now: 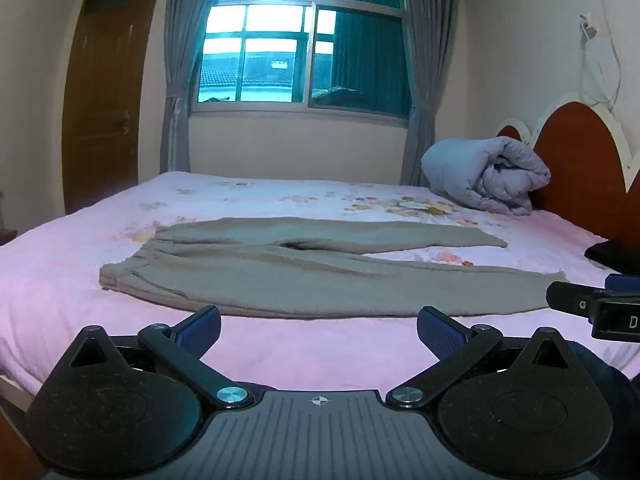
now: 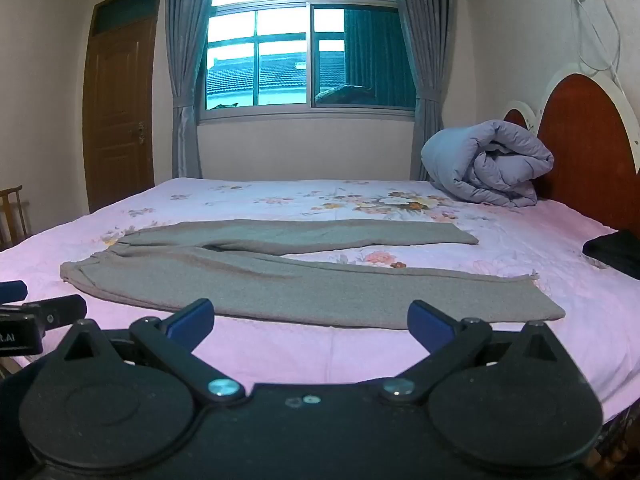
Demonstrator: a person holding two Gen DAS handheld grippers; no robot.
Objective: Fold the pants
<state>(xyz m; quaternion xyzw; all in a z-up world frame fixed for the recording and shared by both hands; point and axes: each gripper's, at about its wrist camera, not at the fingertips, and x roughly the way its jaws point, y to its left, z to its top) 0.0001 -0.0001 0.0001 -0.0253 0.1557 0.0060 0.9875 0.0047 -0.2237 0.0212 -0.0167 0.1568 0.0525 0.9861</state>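
1 pair of pants [image 1: 304,276] lies flat; 2 grippers' jaws spread, empty.

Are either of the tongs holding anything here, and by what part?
Nothing is held. Left tongs and right tongs are open, short of the pants lying flat.

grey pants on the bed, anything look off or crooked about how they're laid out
Nothing damaged or spilled. The grey knit pants lie flat on the pink floral bedsheet, waistband to the left, but the two legs splay apart toward the right instead of lying parallel, leaving a wedge of sheet between them.
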